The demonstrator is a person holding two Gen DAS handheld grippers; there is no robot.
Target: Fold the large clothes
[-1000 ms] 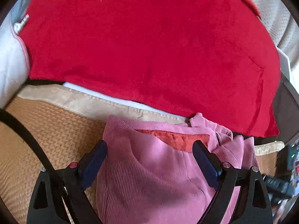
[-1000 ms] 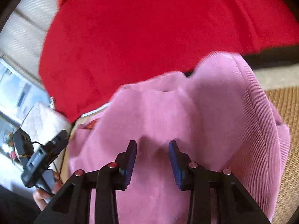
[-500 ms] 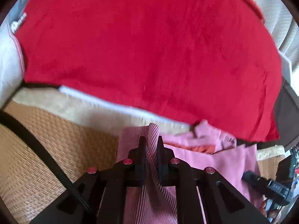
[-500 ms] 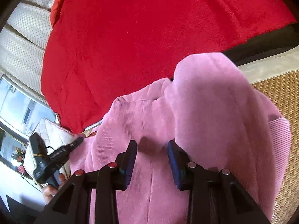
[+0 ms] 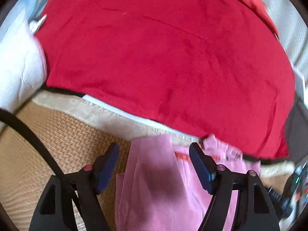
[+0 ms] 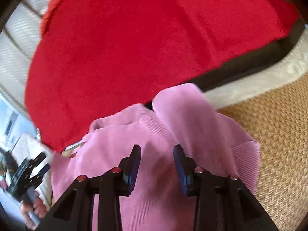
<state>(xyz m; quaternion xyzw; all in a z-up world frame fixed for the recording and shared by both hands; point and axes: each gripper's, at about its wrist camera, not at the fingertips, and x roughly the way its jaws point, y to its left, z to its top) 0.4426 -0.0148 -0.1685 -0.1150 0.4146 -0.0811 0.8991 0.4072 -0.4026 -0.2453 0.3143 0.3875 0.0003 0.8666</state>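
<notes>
While the left gripper (image 5: 154, 165) opens over the pink top (image 5: 159, 182) and the right gripper (image 6: 156, 165) opens without gripping, the fold could flop loose.

We find the sweater (image 5: 159, 182) lying on the woven mat (image 5: 63, 140), its far edge reaching the blanket (image 5: 163, 57) behind it. A padded border (image 5: 107, 117) runs between mat and blanket. In the right wrist view, mat (image 6: 279, 134) lies right of the sweater (image 6: 154, 154); the other tongs (image 6: 38, 165) sit at its left edge.
</notes>
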